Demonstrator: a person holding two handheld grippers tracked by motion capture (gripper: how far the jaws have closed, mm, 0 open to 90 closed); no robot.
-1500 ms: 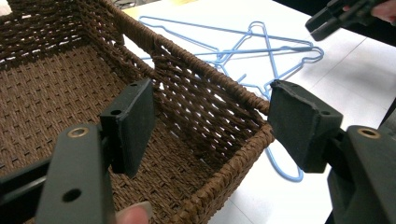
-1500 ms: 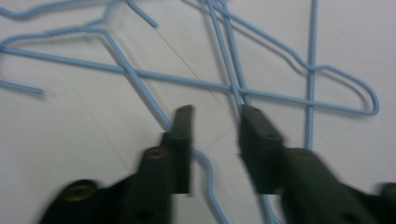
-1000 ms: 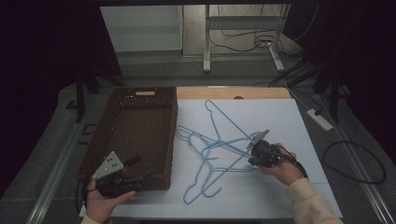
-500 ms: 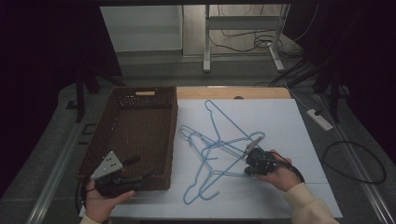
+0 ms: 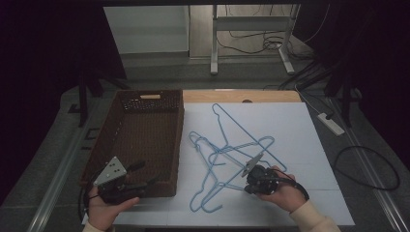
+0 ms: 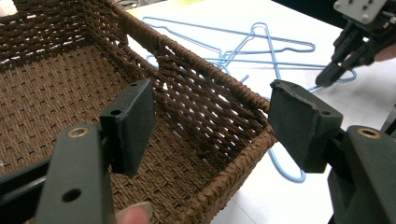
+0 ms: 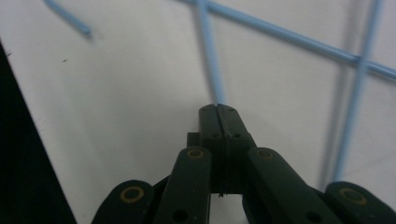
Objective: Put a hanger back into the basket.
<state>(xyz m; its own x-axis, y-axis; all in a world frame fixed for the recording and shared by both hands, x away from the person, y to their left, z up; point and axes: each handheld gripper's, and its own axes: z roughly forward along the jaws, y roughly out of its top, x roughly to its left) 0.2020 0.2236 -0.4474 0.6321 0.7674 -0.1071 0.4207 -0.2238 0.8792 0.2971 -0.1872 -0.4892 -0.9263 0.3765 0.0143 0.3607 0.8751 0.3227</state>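
Note:
Tangled blue wire hangers (image 5: 220,151) lie on the white table top (image 5: 290,130), right of a brown wicker basket (image 5: 180,140). My right gripper (image 5: 252,175) is at the near side of the pile, shut on one hanger's wire. In the right gripper view the blue wire (image 7: 210,60) comes straight out of the closed tips of that gripper (image 7: 217,108). My left gripper (image 5: 145,175) is open with nothing in it, over the basket's near edge. In the left gripper view its jaws (image 6: 212,112) straddle the basket's corner (image 6: 233,88), with the hangers (image 6: 261,32) and the right gripper (image 6: 329,74) beyond.
The basket is empty inside. A wooden strip (image 5: 241,95) runs along the table's far edge. A power strip (image 5: 331,123) and cables (image 5: 367,169) lie on the floor to the right. Table legs (image 5: 213,43) stand behind.
My right gripper has moved left and nearer to the person along the hanger pile and has closed on a wire. The left gripper has stayed almost still, open.

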